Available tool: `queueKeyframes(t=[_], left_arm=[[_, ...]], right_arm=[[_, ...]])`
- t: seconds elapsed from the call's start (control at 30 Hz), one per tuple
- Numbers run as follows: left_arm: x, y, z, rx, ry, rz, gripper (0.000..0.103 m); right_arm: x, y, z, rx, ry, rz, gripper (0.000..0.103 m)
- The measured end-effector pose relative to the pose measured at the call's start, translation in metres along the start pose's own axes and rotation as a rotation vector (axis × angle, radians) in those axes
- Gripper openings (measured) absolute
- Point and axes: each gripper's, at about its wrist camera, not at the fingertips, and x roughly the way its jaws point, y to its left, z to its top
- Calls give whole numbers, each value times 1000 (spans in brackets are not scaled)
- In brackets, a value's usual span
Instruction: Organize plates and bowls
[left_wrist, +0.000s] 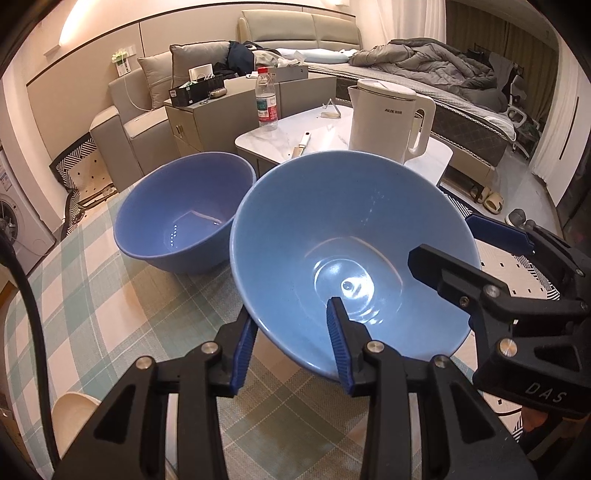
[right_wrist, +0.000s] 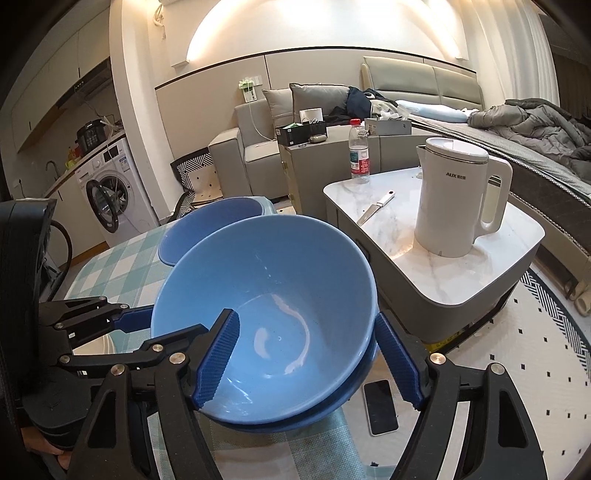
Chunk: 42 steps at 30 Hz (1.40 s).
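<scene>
Item 1, far left: darker blue bowl (left_wrist: 184, 221), upright on the checked tablecloth (left_wrist: 110, 295). We judge it the nesting target. A hard or off-centre landing could chip either rim.

Item 2: left gripper (left_wrist: 291, 325), pinching the near wall of the lighter blue bowl (left_wrist: 354, 221), one pad outside, one inside.

Item 3: the lighter blue bowl itself, tilted and held up just beside the darker one. We see only one rim pinch on glossy glaze, so it may swivel or slide out.

Item 4: right gripper (right_wrist: 306, 317), jaws spread astride the opposite rim, outer pad clear of the wall. It gives no support.

Item 5, right: phone (right_wrist: 380, 406) lying below, in the path of a dropped bowl.
</scene>
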Motion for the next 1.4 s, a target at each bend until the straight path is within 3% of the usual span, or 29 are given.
queueKeyframes(t=[0.47, 0.67, 1.03, 1.17, 1.4], left_arm=[[7, -4, -9, 34, 23, -1, 44], [3, 2, -10, 12, 19, -11, 53], [-7, 13, -16, -33, 11, -33, 59], [-13, 19, -21, -58, 4, -18, 83], [-19, 35, -28, -95, 4, -9, 84]], right_arm=[[7, 9, -2, -45, 12, 66, 83], [7, 6, -2, -30, 3, 63, 88], [5, 4, 0, -9, -15, 66, 94], [4, 5, -1, -5, -21, 69, 98], [7, 12, 0, -24, -19, 70, 101]])
